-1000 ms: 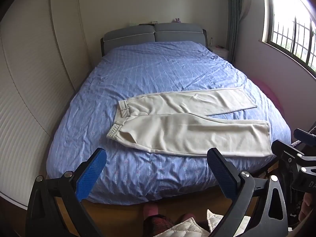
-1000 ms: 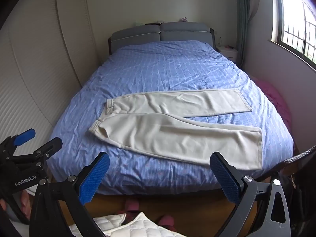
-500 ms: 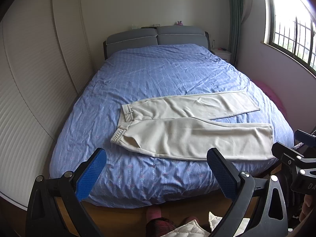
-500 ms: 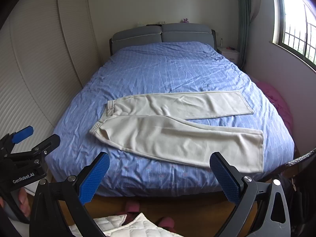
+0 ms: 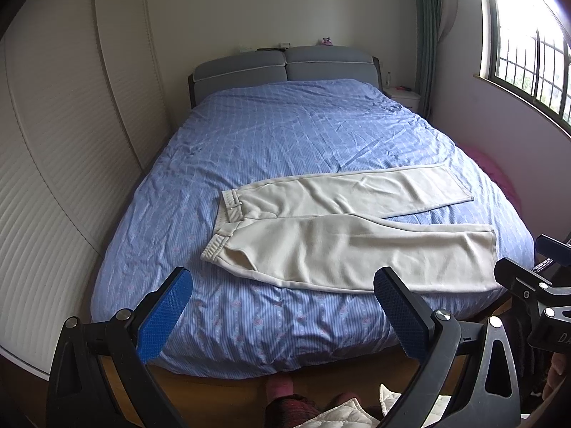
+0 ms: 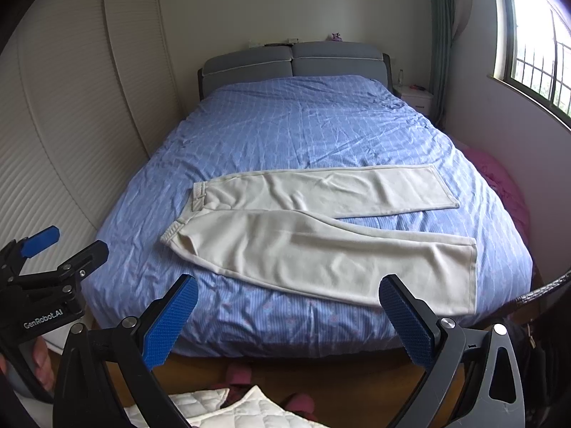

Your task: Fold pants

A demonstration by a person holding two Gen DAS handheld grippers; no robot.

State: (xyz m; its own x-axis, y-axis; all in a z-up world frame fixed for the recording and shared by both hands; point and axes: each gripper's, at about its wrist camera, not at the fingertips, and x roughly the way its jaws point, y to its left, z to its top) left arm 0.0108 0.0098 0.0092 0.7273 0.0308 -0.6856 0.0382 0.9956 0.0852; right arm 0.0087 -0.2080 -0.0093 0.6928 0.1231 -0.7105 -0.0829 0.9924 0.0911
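Observation:
Cream pants [image 5: 339,235] lie flat on the blue bedspread [image 5: 285,135], waistband to the left and both legs spread out to the right; they also show in the right wrist view [image 6: 314,239]. My left gripper [image 5: 283,315] is open and empty, held off the foot of the bed, short of the pants' near edge. My right gripper [image 6: 289,321] is open and empty at the same distance. Each gripper shows at the edge of the other's view: the right one [image 5: 535,285] and the left one [image 6: 46,267].
The bed has a grey headboard [image 5: 282,67]. White slatted wardrobe doors [image 5: 53,142] stand along the left. A wall with a window [image 5: 528,35] is on the right, with a pink heap [image 6: 499,178] beside the bed. A nightstand [image 5: 405,98] stands at the far right corner. Wooden floor lies below.
Both grippers have tilted up and drawn back a little, so the bed and pants sit lower in both views. The pants have not moved. Both grippers stay open.

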